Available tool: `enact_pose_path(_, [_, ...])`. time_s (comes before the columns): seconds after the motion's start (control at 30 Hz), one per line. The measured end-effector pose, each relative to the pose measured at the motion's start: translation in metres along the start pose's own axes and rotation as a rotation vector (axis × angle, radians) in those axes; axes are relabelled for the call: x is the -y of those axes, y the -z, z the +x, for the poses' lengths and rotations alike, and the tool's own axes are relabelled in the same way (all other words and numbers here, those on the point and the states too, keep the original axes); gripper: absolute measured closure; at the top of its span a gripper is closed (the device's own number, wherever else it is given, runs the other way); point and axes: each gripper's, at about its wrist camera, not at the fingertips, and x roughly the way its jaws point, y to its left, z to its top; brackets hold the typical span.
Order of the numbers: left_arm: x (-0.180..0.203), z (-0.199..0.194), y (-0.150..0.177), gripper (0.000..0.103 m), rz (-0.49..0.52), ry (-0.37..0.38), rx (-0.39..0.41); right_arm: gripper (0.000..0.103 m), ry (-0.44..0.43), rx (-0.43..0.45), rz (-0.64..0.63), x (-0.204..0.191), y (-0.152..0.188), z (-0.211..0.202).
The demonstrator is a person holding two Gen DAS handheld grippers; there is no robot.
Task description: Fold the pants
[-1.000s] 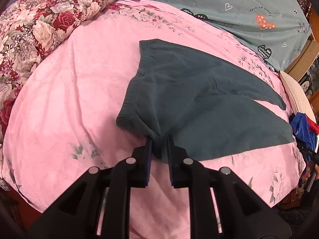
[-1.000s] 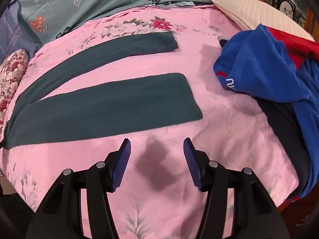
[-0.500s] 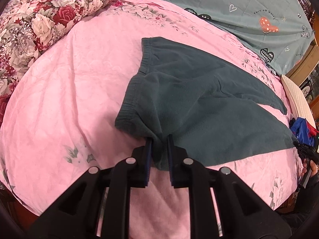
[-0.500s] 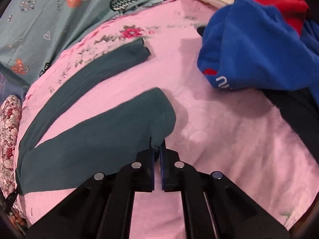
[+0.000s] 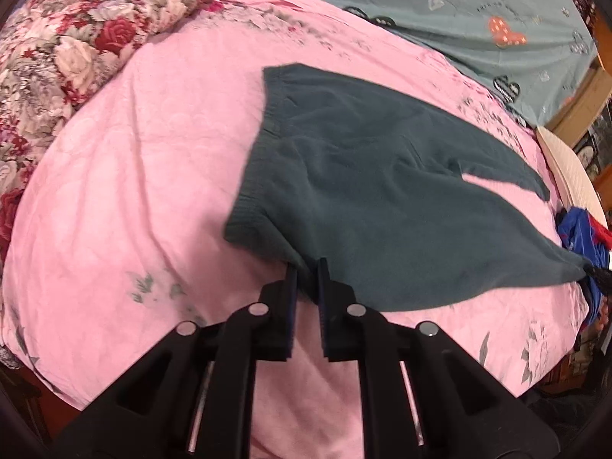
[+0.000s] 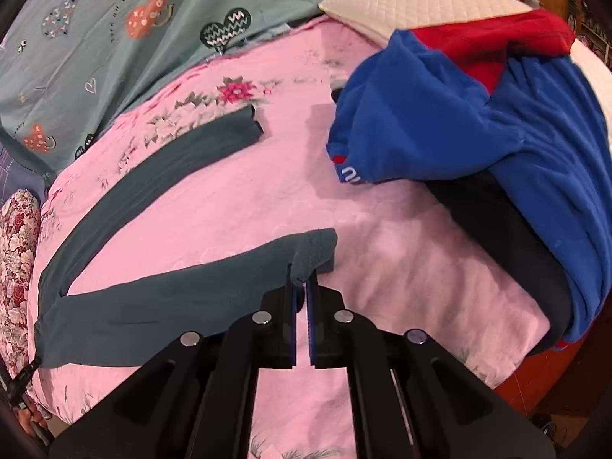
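Note:
Dark teal pants lie spread on a pink bedspread, waistband to the left, legs running right. My left gripper is shut on the near corner of the waistband and lifts it slightly. In the right wrist view, my right gripper is shut on the near leg's cuff and holds it raised off the bed. The near leg hangs taut toward the waist. The far leg lies flat on the bed.
A pile of blue and red clothes over a dark garment lies to the right. A cream pillow and teal patterned sheet are behind. A floral quilt is at the left.
My right gripper came down, shut on the near leg's cuff and lifted it. My left gripper stayed shut on the waistband and the near leg pulled taut.

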Motion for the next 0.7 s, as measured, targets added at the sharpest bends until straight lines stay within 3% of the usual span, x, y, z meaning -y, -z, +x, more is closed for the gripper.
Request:
enact_pose_path(0.13, [0.011, 0.001, 0.010, 0.061, 0.016, 0.035, 0.011, 0.099, 0.036, -0.052, -0.025, -0.004, 0.007, 0.021])
enact_pose_path(0.2, [0.013, 0.007, 0.012, 0.056, 0.006, 0.031, 0.005, 0.099, 0.031, -0.052, -0.009, 0.001, 0.009, 0.023])
enact_pose_path(0.27, [0.017, 0.011, 0.012, 0.057, 0.016, 0.012, 0.029, 0.099, 0.032, -0.051, -0.005, 0.004, 0.011, 0.022])
enact_pose_path(0.3, [0.019, 0.012, 0.010, 0.071, 0.021, 0.001, 0.037, 0.099, 0.032, -0.050, -0.005, 0.005, 0.012, 0.021])
enact_pose_path(0.33, [0.018, 0.015, 0.008, 0.098, 0.011, 0.011, 0.027, 0.099, 0.032, -0.048, -0.006, 0.006, 0.012, 0.019])
enact_pose_path(0.4, [0.015, 0.016, 0.007, 0.098, -0.008, 0.032, 0.015, 0.099, 0.032, -0.041, -0.005, 0.010, 0.014, 0.012])
enact_pose_path(0.6, [0.005, 0.002, 0.014, 0.098, -0.003, -0.013, -0.015, 0.097, 0.072, -0.092, -0.031, 0.012, 0.018, 0.011])
enact_pose_path(0.67, [0.004, 0.002, 0.014, 0.096, 0.004, -0.028, -0.038, 0.075, 0.135, -0.114, -0.037, 0.013, 0.015, 0.015])
enact_pose_path(0.7, [0.004, 0.001, 0.013, 0.086, 0.012, -0.042, -0.040, 0.071, 0.183, -0.090, -0.032, 0.013, 0.012, 0.011])
